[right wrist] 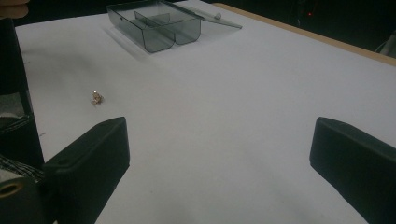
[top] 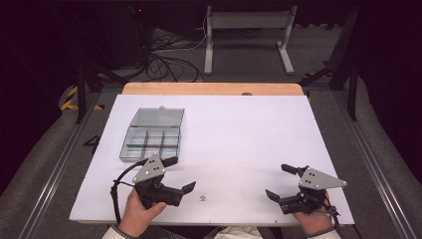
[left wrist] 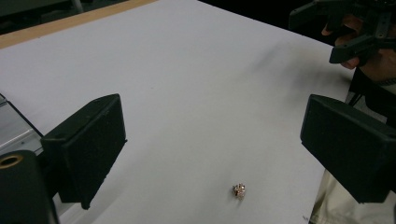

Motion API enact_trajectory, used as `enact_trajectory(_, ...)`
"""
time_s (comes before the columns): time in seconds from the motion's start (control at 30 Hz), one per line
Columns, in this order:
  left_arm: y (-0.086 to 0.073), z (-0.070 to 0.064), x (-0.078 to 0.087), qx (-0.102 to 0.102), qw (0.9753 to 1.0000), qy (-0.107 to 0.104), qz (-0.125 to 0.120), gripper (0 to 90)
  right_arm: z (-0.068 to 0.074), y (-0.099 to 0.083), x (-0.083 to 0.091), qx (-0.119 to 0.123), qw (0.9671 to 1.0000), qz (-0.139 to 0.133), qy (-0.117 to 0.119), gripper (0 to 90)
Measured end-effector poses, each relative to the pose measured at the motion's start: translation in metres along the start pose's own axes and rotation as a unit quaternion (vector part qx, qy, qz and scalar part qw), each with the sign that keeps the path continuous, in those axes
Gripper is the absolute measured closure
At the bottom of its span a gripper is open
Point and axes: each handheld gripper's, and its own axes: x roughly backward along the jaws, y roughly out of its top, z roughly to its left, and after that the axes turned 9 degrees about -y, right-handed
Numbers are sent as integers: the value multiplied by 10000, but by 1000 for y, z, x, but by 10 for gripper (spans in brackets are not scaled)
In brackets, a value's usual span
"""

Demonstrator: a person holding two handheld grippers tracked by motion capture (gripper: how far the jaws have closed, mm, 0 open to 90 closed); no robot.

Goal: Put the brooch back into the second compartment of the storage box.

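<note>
Tiny trinket (left wrist: 240, 190), perhaps metal, detail blurred

Open white table (top: 239, 134) between the hands; compartment box (top: 152, 137) blocks far left, perhaps a small trinket (top: 202, 198).

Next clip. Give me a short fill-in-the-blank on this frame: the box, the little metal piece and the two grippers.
1. The lid of the clear box is ____.
2. The small metal piece lies nearer the ____ gripper.
3. The jaws of the right gripper stand ____.
4. The metal piece rests on the white ____.

Missing words: open; left; open; table
</note>
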Motion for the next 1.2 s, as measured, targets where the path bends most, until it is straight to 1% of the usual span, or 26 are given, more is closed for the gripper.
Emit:
enact_trajectory(0.03,0,0,0,0,10000,0,0,82,0,0,0,-1,10000,2,2,55)
enact_trajectory(0.07,0,0,-2,-77,9999,-21,113,97,0,0,0,-1,10000,1,2,55)
enact_trajectory(0.1,0,0,-2,-77,9999,-21,113,110,0,0,0,-1,10000,0,3,55)
enact_trajectory(0.2,0,-1,-8,-174,9994,54,302,134,0,0,0,-2,10000,-2,5,55)
enact_trajectory(0.27,0,-2,-12,-255,9990,95,367,147,0,0,0,-5,10000,-3,8,55)
enact_trajectory(0.37,0,-2,-18,-266,9986,92,459,167,0,0,0,1,10000,-5,16,55)
enact_trajectory(0.47,0,-2,-21,-240,9985,83,494,180,0,0,-1,-1,10000,-5,17,55)
enact_trajectory(0.5,-1,-2,-22,-240,9983,78,531,185,0,0,0,0,10000,4,15,56)
enact_trajectory(0.53,-1,-1,-24,-257,9977,80,625,190,0,0,-1,3,10000,1,14,55)
enact_trajectory(0.6,-1,-1,-26,-252,9975,64,654,196,0,0,0,6,10000,1,14,56)
enact_trajectory(0.67,-2,-2,-30,-267,9964,85,805,199,-1,0,-1,-4,10000,-13,28,56)
enact_trajectory(0.73,-2,-2,-32,-278,9960,80,846,201,-1,0,-1,-5,10000,-3,26,56)
enact_trajectory(0.77,-3,-3,-35,-251,9954,59,920,201,-1,0,-1,-2,10000,-3,25,56)
enact_trajectory(0.83,-3,-2,-36,-274,9950,40,962,213,-1,0,-1,5,10000,6,21,56)
enact_trajectory(0.9,-3,-2,-40,-220,9943,-56,1043,224,-1,0,-1,4,10000,6,21,56)
enact_trajectory(0.93,-3,-2,-40,-220,9943,-56,1043,229,-1,0,-1,4,10000,6,22,57)
enact_trajectory(1.03,-4,-2,-43,-191,9931,-88,1151,239,0,0,-1,5,10000,13,28,57)
enact_trajectory(1.1,-5,-2,-46,-159,9917,-124,1271,254,0,-1,-1,8,10000,15,40,58)
enact_trajectory(1.17,-5,-2,-47,-153,9913,-162,1299,267,0,0,-1,15,10000,20,38,59)
enact_trajectory(1.2,-5,-2,-49,-120,9901,-193,1384,276,0,0,-1,16,10000,19,37,59)
